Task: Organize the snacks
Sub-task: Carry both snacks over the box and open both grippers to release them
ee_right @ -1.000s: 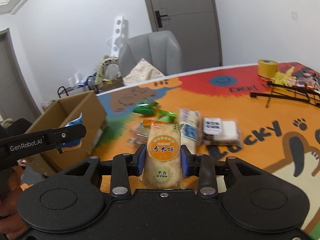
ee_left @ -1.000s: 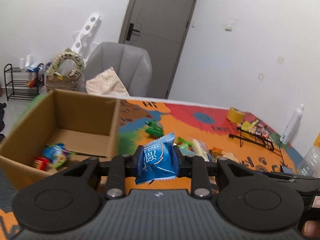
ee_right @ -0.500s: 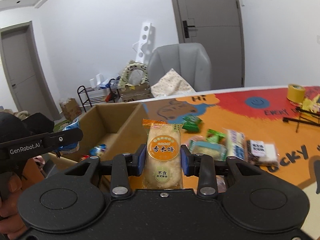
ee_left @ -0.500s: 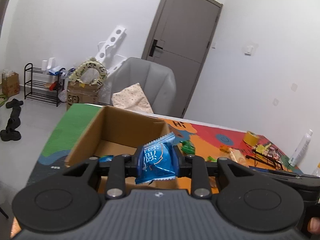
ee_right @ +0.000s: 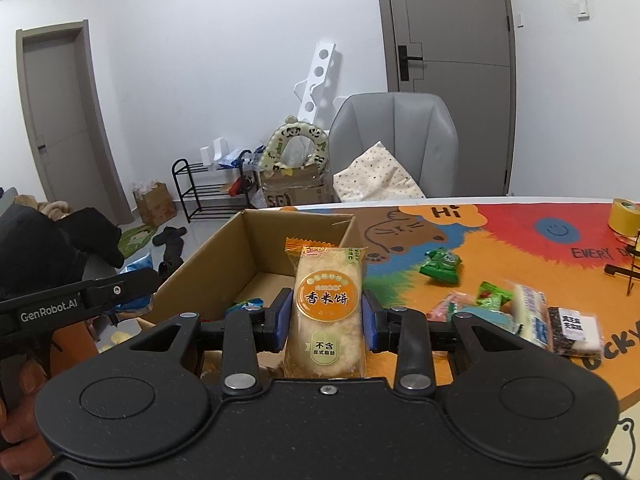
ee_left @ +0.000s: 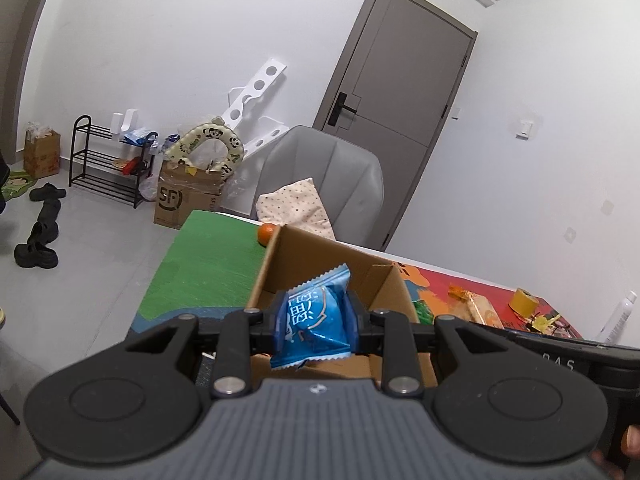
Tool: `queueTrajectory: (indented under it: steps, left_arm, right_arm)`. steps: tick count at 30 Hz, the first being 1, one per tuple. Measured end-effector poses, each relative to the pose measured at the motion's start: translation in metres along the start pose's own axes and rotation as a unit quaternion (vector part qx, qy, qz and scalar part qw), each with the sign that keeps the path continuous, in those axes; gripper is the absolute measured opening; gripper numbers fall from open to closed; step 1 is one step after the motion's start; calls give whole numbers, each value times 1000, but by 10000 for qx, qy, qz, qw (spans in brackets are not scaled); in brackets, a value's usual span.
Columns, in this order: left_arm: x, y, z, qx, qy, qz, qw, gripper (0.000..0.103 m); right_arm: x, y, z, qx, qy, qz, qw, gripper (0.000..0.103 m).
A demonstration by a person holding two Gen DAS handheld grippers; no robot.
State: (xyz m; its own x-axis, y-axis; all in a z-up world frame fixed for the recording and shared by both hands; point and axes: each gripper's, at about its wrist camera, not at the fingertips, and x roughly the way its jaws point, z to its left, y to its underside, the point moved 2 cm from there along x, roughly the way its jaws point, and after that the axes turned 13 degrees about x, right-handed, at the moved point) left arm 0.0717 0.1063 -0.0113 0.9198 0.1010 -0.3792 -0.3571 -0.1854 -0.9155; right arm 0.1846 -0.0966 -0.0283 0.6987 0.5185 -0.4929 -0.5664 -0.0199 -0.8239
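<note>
My left gripper (ee_left: 314, 322) is shut on a blue snack packet (ee_left: 316, 326) and hangs over the near side of an open cardboard box (ee_left: 320, 256). My right gripper (ee_right: 325, 316) is shut on a yellow rice cake packet (ee_right: 326, 312), upright, just in front of the same cardboard box (ee_right: 248, 248). A few snacks lie on the box floor (ee_right: 244, 306). In the right wrist view the left gripper (ee_right: 120, 288) reaches in from the left edge of the box. More loose snacks (ee_right: 440, 266) lie on the colourful table mat (ee_right: 520, 240) to the right.
A yellow tape roll (ee_right: 624, 216) and a black wire rack (ee_right: 624, 268) sit at the table's far right. An orange (ee_left: 267, 235) rests behind the box on the green part of the mat. A grey chair (ee_right: 396, 144) stands beyond the table.
Both grippers have swung left across the table toward the box, each keeping its packet. The box now sits straight ahead of both, and the loose snacks have slid to the right.
</note>
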Motion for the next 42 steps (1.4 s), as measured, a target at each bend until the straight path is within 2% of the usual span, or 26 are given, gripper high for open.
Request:
queueTrajectory:
  steps: [15, 27, 28, 29, 30, 37, 39, 42]
  left_arm:
    - [30, -1, 17, -88, 72, 152, 9998, 28]
    - [56, -9, 12, -43, 127, 325, 9994, 28]
    - [58, -9, 12, -34, 125, 344, 9993, 28]
    - [59, -9, 12, -26, 123, 358, 9993, 28]
    - [60, -9, 10, -17, 122, 368, 9992, 28]
    - [69, -8, -2, 8, 207, 486, 9986, 28]
    - [70, -7, -6, -10, 246, 509, 9984, 28]
    - [70, -7, -9, -23, 163, 531, 9985, 33]
  right_arm:
    - [45, -9, 15, 123, -65, 166, 9998, 34]
    - [70, -17, 23, 241, -201, 299, 9991, 35]
    - [71, -17, 23, 267, -223, 336, 9988, 37]
    - [71, -17, 22, 306, -221, 342, 9987, 46]
    - [70, -17, 21, 320, -200, 314, 9988, 50]
    - [62, -20, 0, 502, -21, 209, 9985, 63]
    - [57, -20, -6, 560, 53, 146, 9983, 75]
    - [51, -20, -15, 639, 133, 70, 9978, 84]
